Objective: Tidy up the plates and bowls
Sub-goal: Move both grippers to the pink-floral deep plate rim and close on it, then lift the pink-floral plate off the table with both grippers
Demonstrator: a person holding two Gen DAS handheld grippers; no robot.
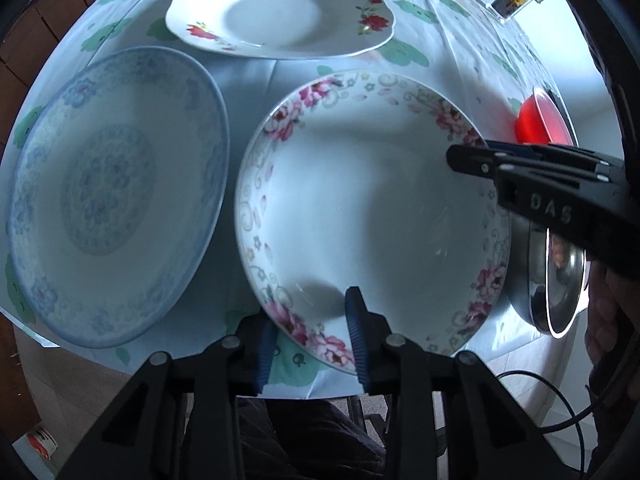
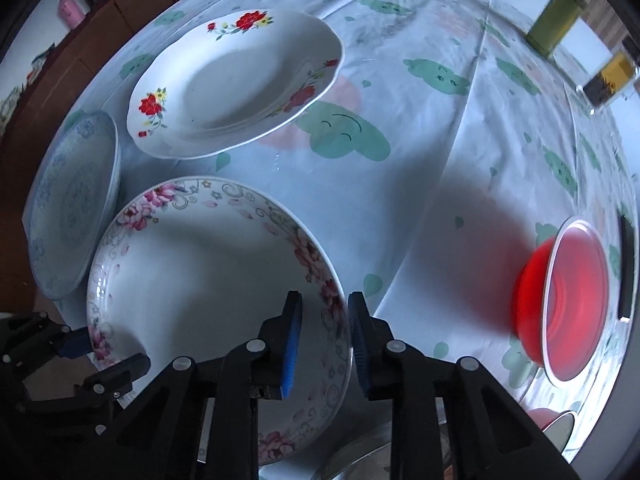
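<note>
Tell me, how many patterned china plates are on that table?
3. The pink-flowered plate sits nearest, with both grippers at its rim. The blue-patterned plate lies beside it, to its left. The red-flowered plate lies farther back. Others may sit outside the views.

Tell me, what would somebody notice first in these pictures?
Probably the pink-flowered plate in the middle, with the left gripper and the right gripper each straddling its rim on opposite sides. Then the bright red bowl off to the right on the cloud-patterned tablecloth.
</note>
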